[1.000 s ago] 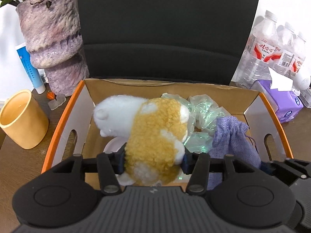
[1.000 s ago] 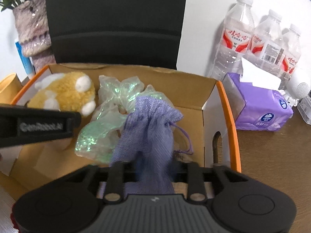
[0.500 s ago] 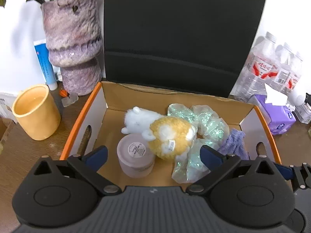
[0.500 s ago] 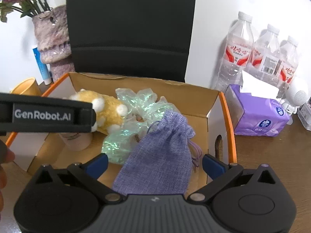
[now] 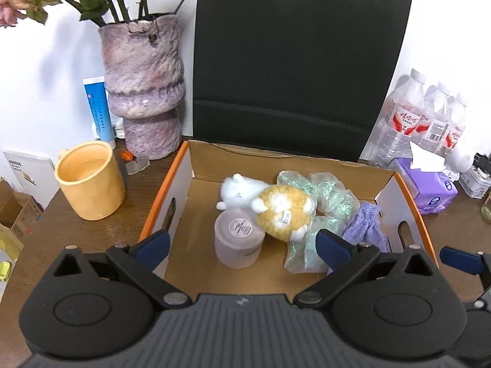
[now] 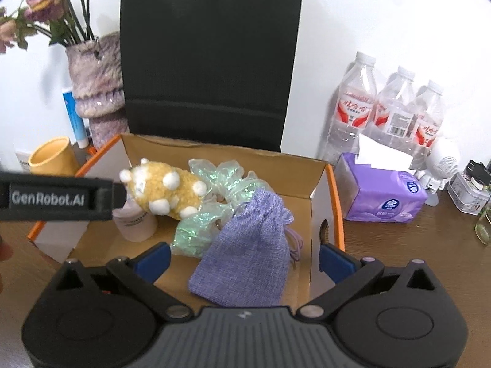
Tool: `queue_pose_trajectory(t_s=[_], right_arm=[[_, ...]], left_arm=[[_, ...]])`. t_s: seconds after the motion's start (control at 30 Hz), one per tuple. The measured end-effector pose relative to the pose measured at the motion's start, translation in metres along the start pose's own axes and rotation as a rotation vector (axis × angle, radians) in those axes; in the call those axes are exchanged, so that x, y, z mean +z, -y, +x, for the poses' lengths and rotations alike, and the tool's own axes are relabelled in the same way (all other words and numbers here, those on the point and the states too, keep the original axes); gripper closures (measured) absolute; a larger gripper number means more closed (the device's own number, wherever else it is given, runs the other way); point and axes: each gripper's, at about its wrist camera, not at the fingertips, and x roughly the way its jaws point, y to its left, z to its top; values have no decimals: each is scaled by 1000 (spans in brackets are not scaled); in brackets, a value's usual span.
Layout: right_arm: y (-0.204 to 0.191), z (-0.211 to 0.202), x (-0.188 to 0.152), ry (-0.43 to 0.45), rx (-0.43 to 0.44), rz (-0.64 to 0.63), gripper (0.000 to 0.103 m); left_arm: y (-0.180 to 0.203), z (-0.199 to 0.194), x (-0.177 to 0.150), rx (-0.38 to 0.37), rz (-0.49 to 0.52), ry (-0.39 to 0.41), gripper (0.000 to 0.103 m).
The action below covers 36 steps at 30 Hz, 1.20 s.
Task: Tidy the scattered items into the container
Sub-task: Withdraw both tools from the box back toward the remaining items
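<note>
A cardboard box point(image 5: 184, 165) with orange rims holds a yellow-and-white plush toy point(image 5: 276, 207), a pink round jar point(image 5: 239, 237), an iridescent green wrapper point(image 5: 331, 196) and a purple cloth pouch point(image 5: 366, 227). My left gripper point(image 5: 242, 245) is open and empty, above the box's near side. My right gripper point(image 6: 244, 259) is open and empty above the pouch point(image 6: 250, 251), which lies in the box point(image 6: 334, 190) beside the plush point(image 6: 167, 188), wrapper point(image 6: 214, 205) and jar point(image 6: 135, 220).
A yellow mug point(image 5: 89, 181), purple vase with flowers point(image 5: 144, 92) and blue tube point(image 5: 98, 107) stand left of the box. A black chair back point(image 5: 297, 67) is behind it. Water bottles point(image 6: 389, 113), a purple tissue pack point(image 6: 383, 196) and small jars stand at the right.
Both grippers opened: the left let go of the plush, the right let go of the pouch, both now lying in the box. Both grippers have drawn back and up.
</note>
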Motion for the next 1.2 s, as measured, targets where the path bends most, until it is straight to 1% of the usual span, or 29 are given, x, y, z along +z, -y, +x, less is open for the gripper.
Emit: queue_pose_trajectory(t_s=[0.23,0.4,0.7,0.8,0.93,1.2], right_arm=[[-4,-29,2,41,8,18,0],[-10,-52,2,86,-17,13,0],[-7,-89,5,123,-3,68,0],[-9,-101,4,127,-16,60,0],[-12,-118,-2,137,-2,50,0],[-23,-158,-17,183,6,19,0]], left_arm=[[-5,-30,-2,-17,2,48,0],[-7,-52,-2,-31,3,89,0],[-9,-88,-8,-53,15,143,0],[-9,-101,-12,-65,27,162,0],[-8,-121,-18,-81,52,197,0],[-13,-163,-28,-119,44,256,0]])
